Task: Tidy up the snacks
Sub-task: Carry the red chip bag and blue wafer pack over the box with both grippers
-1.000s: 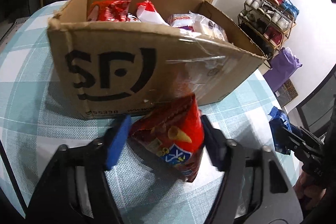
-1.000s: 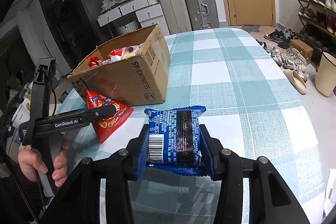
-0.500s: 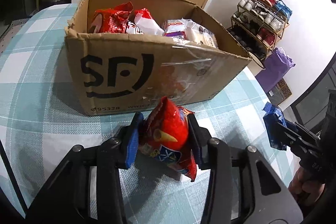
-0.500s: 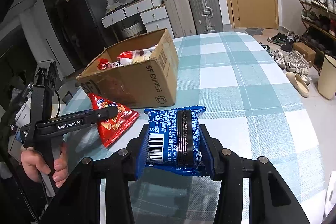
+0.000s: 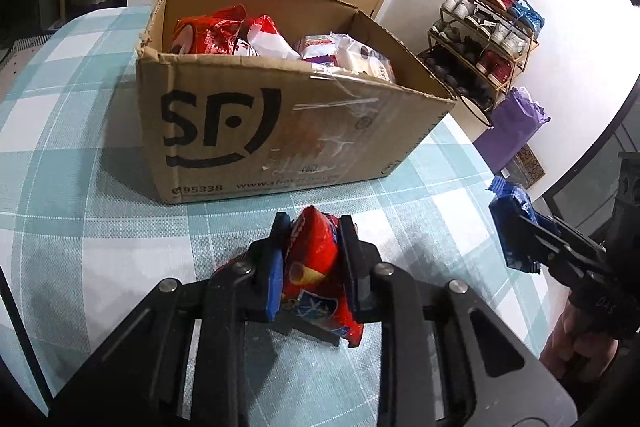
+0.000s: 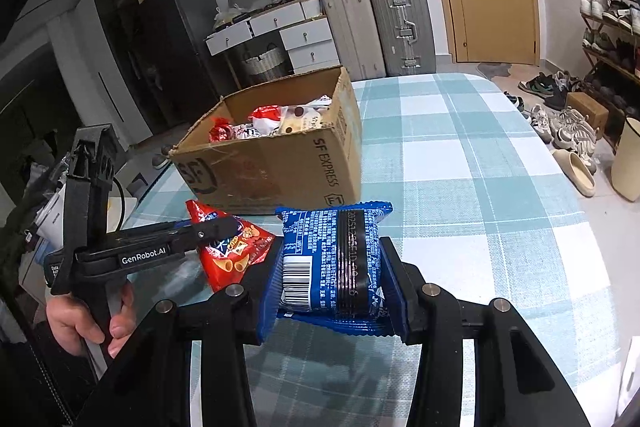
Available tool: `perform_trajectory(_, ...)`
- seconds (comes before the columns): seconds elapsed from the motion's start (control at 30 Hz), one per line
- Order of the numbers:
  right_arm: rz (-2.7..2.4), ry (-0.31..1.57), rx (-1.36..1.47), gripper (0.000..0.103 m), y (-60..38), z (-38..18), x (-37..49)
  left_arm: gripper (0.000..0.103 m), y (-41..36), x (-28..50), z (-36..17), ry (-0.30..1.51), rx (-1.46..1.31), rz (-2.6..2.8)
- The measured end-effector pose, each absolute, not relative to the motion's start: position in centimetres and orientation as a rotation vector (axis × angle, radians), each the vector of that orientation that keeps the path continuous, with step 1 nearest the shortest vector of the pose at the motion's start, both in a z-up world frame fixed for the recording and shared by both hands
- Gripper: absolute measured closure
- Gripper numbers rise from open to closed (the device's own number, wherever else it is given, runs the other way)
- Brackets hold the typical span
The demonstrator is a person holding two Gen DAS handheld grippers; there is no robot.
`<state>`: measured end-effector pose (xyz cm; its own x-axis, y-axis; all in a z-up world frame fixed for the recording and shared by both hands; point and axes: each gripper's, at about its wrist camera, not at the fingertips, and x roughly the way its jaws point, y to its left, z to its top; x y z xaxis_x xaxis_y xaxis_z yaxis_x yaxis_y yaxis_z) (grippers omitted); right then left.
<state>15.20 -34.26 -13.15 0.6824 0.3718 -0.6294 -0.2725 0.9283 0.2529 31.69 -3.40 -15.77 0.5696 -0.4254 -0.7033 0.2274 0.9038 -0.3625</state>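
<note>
An open cardboard box [image 5: 280, 131] marked SF holds several snack packs and stands on the teal checked table [image 6: 460, 187]. Just in front of it my left gripper [image 5: 314, 227] is closing its jaws, and the pads squeeze a red snack bag [image 5: 316, 255] between them, low over the cloth. My right gripper [image 6: 332, 255] is shut on a blue biscuit packet [image 6: 320, 227], held above the table to the right of the red bag [image 6: 228, 259]. In the left wrist view the blue packet [image 5: 510, 203] shows at the right edge. The box [image 6: 280, 171] lies beyond both grippers.
Red and white packs fill the box [image 5: 224, 35]. Suitcases [image 6: 380, 27] and white drawers [image 6: 296, 35] stand behind the table. A shoe rack [image 5: 480, 39] and a purple bag [image 5: 516, 131] are on the floor beside it. A hand [image 6: 80, 323] grips the left tool's handle.
The left jaws have closed from wide apart onto the red bag and crumpled it narrow. The right gripper has risen slightly with the blue packet.
</note>
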Motion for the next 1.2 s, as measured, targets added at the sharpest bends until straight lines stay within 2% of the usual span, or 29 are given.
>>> perform_trajectory(0.5,0.376,0.727,0.149,0.058,-33.8,-12.5,14.8,0.086,-1.6,28.9,-14.9,0.869,-0.243,-0.424)
perform_trajectory(1.2,0.48,0.652,0.156,0.058,-31.1,-8.4,15.7,0.086,1.4,25.2,-4.7,0.718,-0.247,-0.468)
